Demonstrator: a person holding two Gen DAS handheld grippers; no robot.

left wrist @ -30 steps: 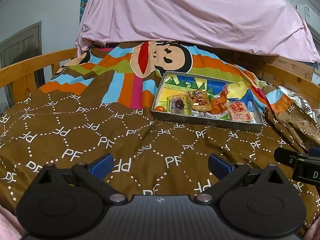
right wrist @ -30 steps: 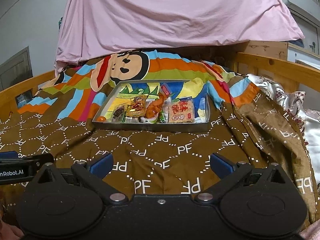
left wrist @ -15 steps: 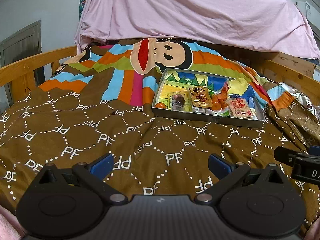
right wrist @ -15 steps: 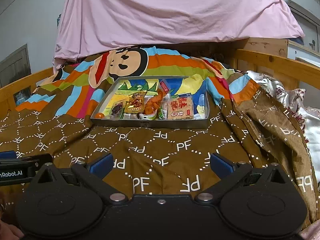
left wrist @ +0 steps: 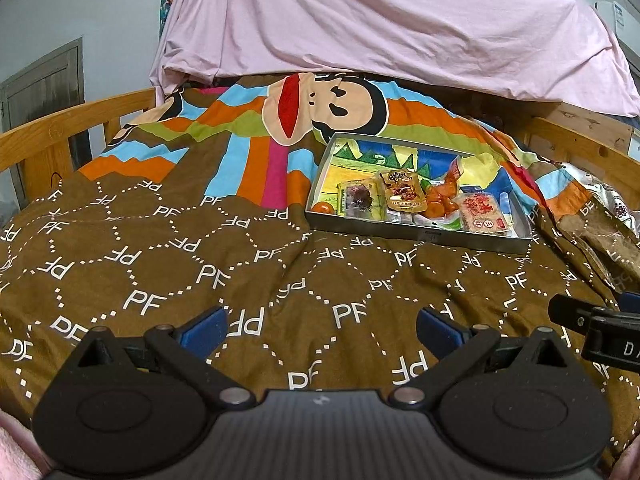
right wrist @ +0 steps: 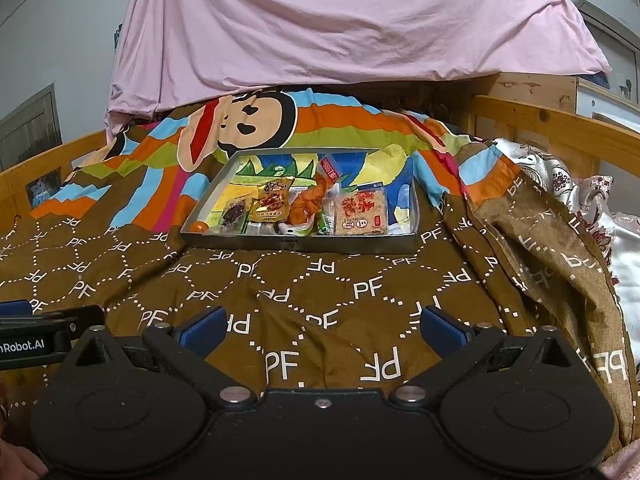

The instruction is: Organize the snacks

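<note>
Brown quilt printed with white "PF" letters covers a wooden-railed bed, and both grippers hover low over it. Left gripper has its blue-tipped jaws spread wide with nothing between them, only quilt beneath. Right gripper is likewise spread wide and empty; its dark body shows at the right edge of the left view. Farther up the bed, well apart from both grippers, a shallow metal tray sits on the quilt where the brown gives way to bright stripes and a cartoon monkey face. Snacks crowd its near side: a small orange ball in the left corner, a dark-filled packet, a gold packet, an orange packet, and a square cracker pack at the right. Behind it hangs a pink sheet.
</note>
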